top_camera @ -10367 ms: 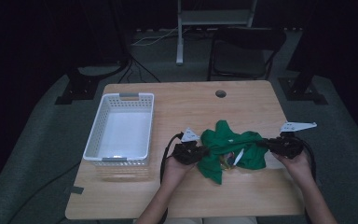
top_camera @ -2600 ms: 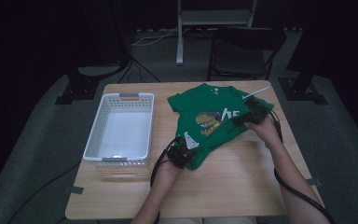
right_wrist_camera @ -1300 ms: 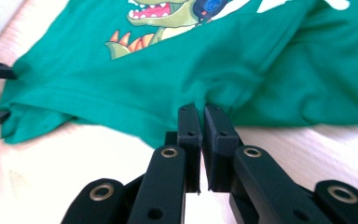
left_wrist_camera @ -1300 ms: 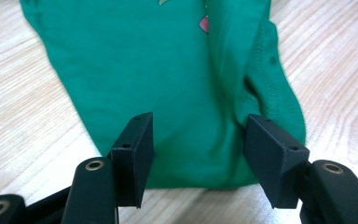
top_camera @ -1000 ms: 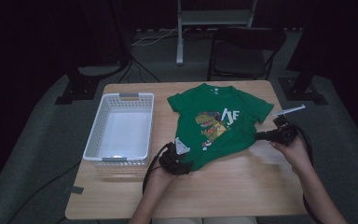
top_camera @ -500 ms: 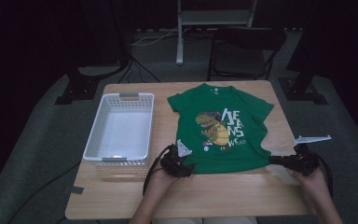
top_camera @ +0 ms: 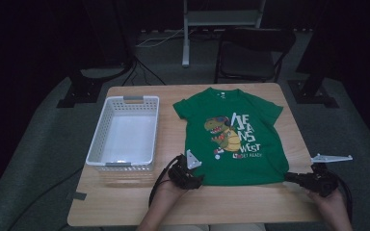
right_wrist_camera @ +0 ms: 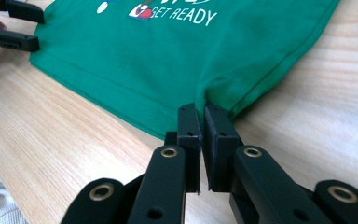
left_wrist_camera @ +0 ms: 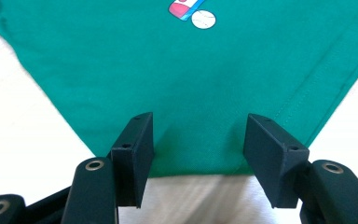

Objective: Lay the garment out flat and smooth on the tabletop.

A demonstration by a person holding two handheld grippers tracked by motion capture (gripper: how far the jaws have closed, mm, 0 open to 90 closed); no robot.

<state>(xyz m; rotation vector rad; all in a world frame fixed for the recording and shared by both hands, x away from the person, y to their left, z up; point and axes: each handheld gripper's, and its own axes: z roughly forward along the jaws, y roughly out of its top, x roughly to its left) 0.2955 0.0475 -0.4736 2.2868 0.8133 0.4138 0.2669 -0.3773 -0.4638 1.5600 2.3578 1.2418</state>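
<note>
One green T-shirt (top_camera: 231,137) spread flat on my worktop (top_camera: 125,204), with my two grippers at its bottom hem.

I count one shirt, lying print-up with its collar away from me and its hem toward me; one white basket (top_camera: 124,134) stands just beside it on my left, apart from the cloth. My left gripper (top_camera: 189,177) sits at the hem's left corner with its jaws wide apart, one on either side of a stretch of hem, the cloth lying slack between them in the left gripper view (left_wrist_camera: 196,144). My right gripper (top_camera: 296,177) is at the hem's right corner, its jaws pressed together on a pinch of the hem, which puckers up where they bite (right_wrist_camera: 200,123). One dinosaur print (top_camera: 224,136) and white lettering show on the chest.
</note>
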